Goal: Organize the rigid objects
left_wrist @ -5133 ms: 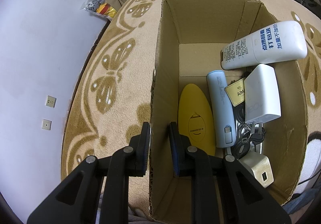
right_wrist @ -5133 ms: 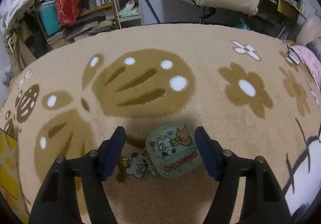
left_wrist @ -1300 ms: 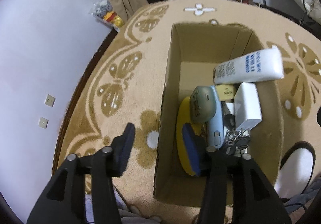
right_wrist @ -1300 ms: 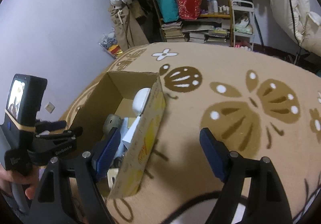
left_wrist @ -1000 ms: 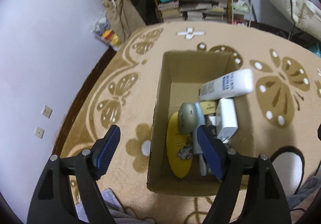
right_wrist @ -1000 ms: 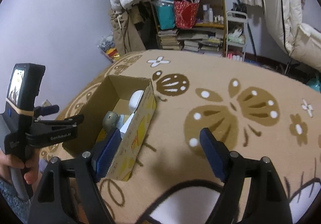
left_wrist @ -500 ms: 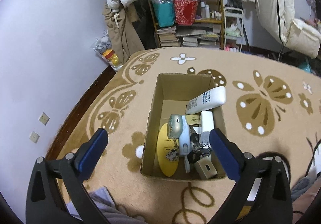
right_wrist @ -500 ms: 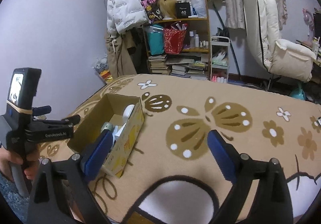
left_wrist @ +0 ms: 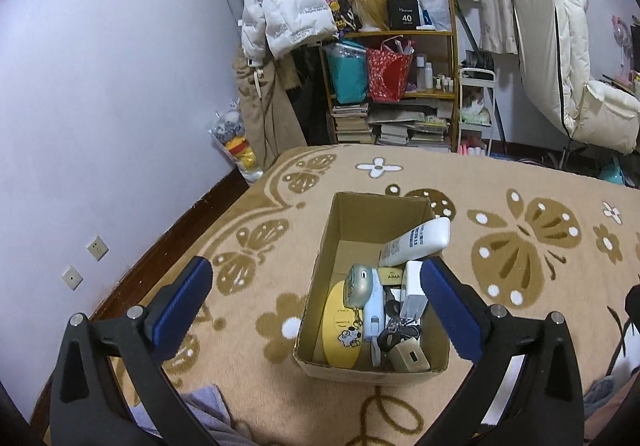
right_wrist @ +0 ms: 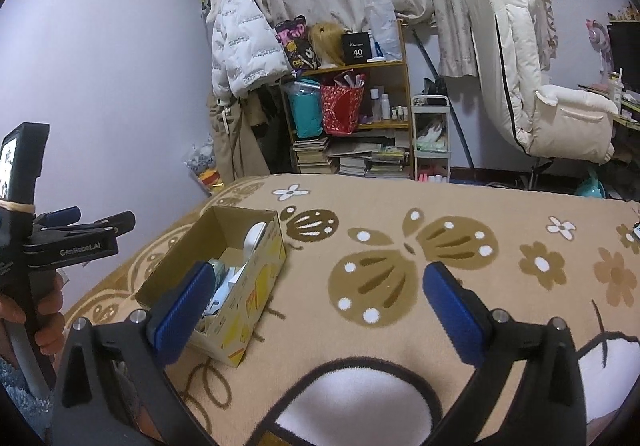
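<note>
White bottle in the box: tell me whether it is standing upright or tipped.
Tipped. The white bottle lies slanted, its upper end propped on the box rim, its lower end down among the other items.

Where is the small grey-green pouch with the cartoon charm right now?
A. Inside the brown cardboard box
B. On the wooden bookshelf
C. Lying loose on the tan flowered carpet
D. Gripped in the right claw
A: the small grey-green pouch with the cartoon charm lies inside the brown cardboard box, resting on the flat yellow oval item, and both the left claw and right claw are open and hold nothing.
</note>
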`<state>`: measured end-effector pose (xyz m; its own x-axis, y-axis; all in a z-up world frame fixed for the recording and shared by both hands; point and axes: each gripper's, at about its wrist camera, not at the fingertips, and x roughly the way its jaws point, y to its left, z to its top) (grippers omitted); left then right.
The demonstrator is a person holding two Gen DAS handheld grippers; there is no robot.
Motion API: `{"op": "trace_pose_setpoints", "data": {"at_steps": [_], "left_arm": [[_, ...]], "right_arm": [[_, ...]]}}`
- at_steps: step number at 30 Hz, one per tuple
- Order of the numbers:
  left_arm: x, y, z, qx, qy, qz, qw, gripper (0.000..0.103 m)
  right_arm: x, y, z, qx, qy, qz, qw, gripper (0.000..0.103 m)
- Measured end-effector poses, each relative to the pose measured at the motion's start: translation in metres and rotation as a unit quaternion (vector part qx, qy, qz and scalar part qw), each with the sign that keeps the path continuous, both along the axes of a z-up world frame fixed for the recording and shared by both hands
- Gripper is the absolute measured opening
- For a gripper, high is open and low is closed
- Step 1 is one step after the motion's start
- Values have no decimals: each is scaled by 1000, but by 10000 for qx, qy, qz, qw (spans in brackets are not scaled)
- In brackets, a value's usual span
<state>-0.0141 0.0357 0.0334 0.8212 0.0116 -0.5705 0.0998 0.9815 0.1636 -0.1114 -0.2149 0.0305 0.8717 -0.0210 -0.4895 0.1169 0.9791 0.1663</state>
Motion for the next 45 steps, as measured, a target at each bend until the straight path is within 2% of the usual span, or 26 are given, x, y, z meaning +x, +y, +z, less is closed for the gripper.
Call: {"op": "trace_pose_setpoints", "data": {"at_steps": [17,45], "left_arm": [[7,-5,-21,-118,138,-130,9997,103],[16,-13,-36,3,251,-213,9995,103]], "right_arm": [[17,2,-12,-337,-322,-297,9985,103],[19,-10,-20,-342,-334,-601,9970,103]]}}
